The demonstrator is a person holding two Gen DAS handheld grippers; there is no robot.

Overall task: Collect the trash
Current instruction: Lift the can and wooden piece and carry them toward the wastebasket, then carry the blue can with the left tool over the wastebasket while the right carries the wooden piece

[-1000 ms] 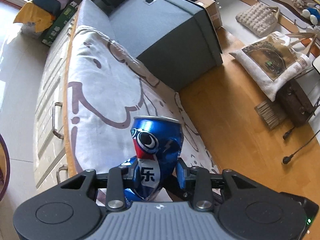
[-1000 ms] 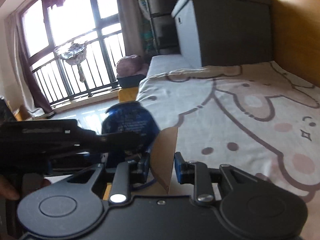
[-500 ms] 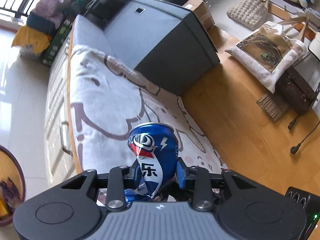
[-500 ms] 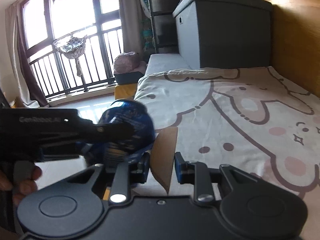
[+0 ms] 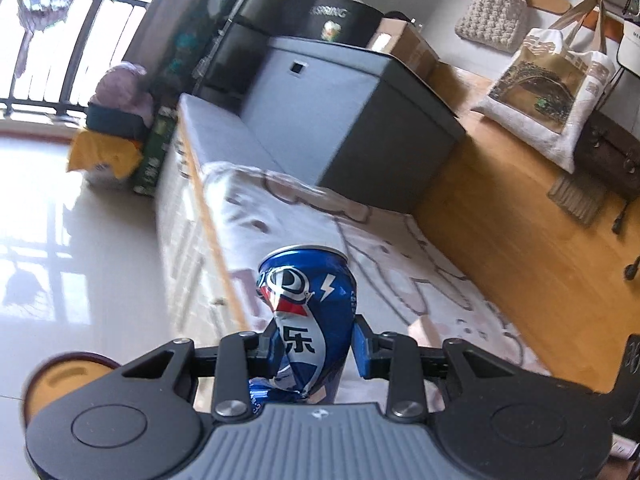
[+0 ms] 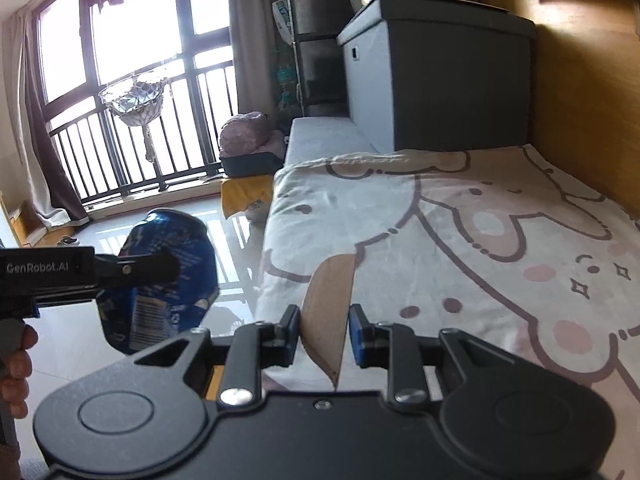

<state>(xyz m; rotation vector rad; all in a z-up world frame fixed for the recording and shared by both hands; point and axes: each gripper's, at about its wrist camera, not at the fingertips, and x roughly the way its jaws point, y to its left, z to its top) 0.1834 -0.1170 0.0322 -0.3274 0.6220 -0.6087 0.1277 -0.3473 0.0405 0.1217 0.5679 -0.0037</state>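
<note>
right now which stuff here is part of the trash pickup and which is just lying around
Part of the job:
- crushed blue can, gripped in the left claw
- brown cardboard scrap, between the pads of the right claw

Just lying about:
- cartoon blanket
- grey storage box
- printed tote bag
- knitted bag
</note>
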